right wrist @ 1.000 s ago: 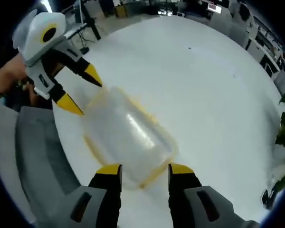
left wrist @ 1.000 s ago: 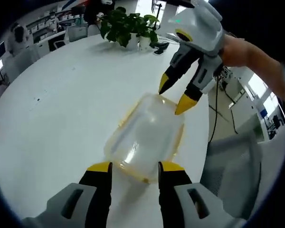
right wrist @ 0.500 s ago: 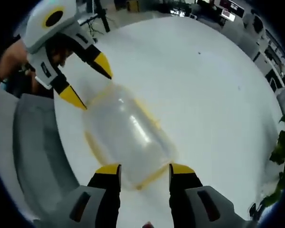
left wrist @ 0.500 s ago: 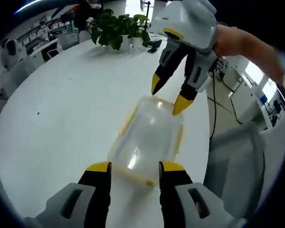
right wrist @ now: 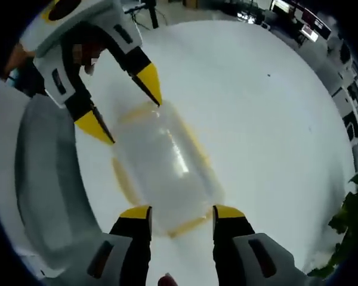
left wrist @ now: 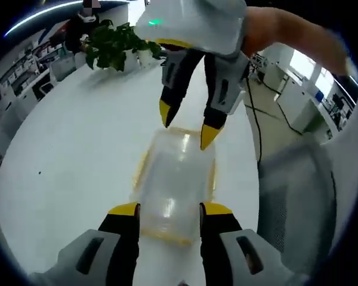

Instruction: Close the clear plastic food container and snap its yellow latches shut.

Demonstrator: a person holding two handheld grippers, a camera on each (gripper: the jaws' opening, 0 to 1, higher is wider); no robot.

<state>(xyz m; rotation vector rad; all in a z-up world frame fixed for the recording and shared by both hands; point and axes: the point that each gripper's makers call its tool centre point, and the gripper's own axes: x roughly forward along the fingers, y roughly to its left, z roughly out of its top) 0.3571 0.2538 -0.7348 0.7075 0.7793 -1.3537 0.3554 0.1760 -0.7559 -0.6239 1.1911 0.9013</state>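
A clear plastic food container (left wrist: pixel 174 179) with yellow latches (left wrist: pixel 141 171) lies lidded on the white table (left wrist: pixel 65 149). My left gripper (left wrist: pixel 169 210) is open, its yellow tips straddling the container's near short end. My right gripper (left wrist: pixel 187 125) comes down from above at the far short end, open, tips at the rim. In the right gripper view the container (right wrist: pixel 164 164) runs away from my right gripper (right wrist: pixel 182 213), whose open jaws flank its near end; a yellow latch (right wrist: pixel 190 225) shows between them. The left gripper (right wrist: pixel 124 102) stands open over the opposite end.
A potted plant (left wrist: pixel 113 44) stands at the table's far side and shows again as a plant (right wrist: pixel 352 238) at the edge. A grey chair (left wrist: pixel 298 202) sits beside the table, close to the container; the same chair (right wrist: pixel 42 179) shows left. Office desks lie beyond.
Both grippers have closed in on the container's two short ends. The right gripper has come lower and nearer, its tips now at the far rim. The container lies as before.
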